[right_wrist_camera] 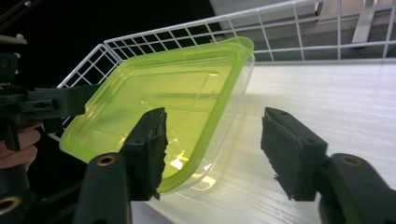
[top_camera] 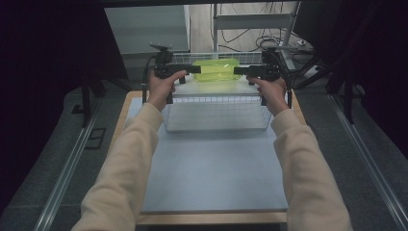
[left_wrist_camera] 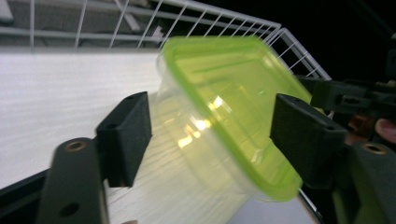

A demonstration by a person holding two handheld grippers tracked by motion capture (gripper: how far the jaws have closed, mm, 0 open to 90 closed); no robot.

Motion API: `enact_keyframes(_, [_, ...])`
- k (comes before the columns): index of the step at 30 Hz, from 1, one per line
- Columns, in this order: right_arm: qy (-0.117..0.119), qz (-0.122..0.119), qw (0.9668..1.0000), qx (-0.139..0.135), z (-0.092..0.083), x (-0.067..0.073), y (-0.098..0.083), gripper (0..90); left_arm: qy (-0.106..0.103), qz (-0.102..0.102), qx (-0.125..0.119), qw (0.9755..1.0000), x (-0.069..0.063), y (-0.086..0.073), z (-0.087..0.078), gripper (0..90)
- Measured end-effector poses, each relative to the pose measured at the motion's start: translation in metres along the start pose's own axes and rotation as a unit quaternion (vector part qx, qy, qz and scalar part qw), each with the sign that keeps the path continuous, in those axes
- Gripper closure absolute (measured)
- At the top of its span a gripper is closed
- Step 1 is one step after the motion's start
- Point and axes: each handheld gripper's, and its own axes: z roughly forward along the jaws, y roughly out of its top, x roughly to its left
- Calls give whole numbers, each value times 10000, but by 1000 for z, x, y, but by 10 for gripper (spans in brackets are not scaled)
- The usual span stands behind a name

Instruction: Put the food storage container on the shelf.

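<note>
White wire basket [top_camera: 216, 118]: clear tub [top_camera: 215, 70], lime-green lid, tilted.

A clear plastic container [left_wrist_camera: 196, 154] with a lime-green lid [left_wrist_camera: 233, 102] sits tilted between the two black jaws of the left claw [left_wrist_camera: 212, 135], which stand spread on either side of it. The near jaw's pad lies at the container's clear wall; the far pad is just beside the lid's edge. Below is a pale wood-grain surface [left_wrist_camera: 60, 93], bordered by a white wire basket wall [left_wrist_camera: 187, 21]. The other claw [left_wrist_camera: 355, 95] reaches in from the right edge.
</note>
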Motion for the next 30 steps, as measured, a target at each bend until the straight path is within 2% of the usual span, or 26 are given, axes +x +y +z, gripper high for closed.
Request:
enact_keyframes(2, [-73,-88,9998,-131,-4,4,0,363,-38,81,-113,9999,-5,0,-6,265])
enact_keyframes(4, [-113,-112,9993,-351,-10,9,-1,350,45,265,-161,9995,-10,0,-14,262])
enact_keyframes(7, [13,-119,9978,-654,-23,17,-5,341,97,424,-275,9987,-21,-5,-26,258])
enact_keyframes(10, [100,-320,9969,-708,-34,24,-12,338,47,621,-305,9976,-34,-14,-40,258])
enact_keyframes(13, [188,-500,9967,-619,-44,28,-23,334,149,945,-289,9950,-43,-27,-53,256])
enact_keyframes(15, [219,-681,9961,-521,-50,31,-32,325,86,1024,-349,9941,-47,-39,-61,255])
enact_keyframes(17, [320,-899,9946,-402,-58,35,-52,309,-21,923,-490,9945,-48,-56,-69,257])
enact_keyframes(18, [320,-899,9946,-402,-58,35,-52,309,-67,888,-505,9947,-48,-64,-72,257])
enact_keyframes(19, [439,-1010,9934,-315,-63,38,-67,299,-99,918,-461,9947,-48,-73,-74,257])
enact_keyframes(20, [439,-1010,9934,-315,-63,38,-67,299,-96,972,-448,9942,-49,-83,-76,257])
enact_keyframes(26, [615,-1403,9881,-143,-71,41,-118,276,-268,1194,-244,9922,-47,-137,-88,248])
enact_keyframes(30, [690,-1503,9862,-81,-75,34,-151,273,-178,1374,-17,9903,-44,-173,-91,247])
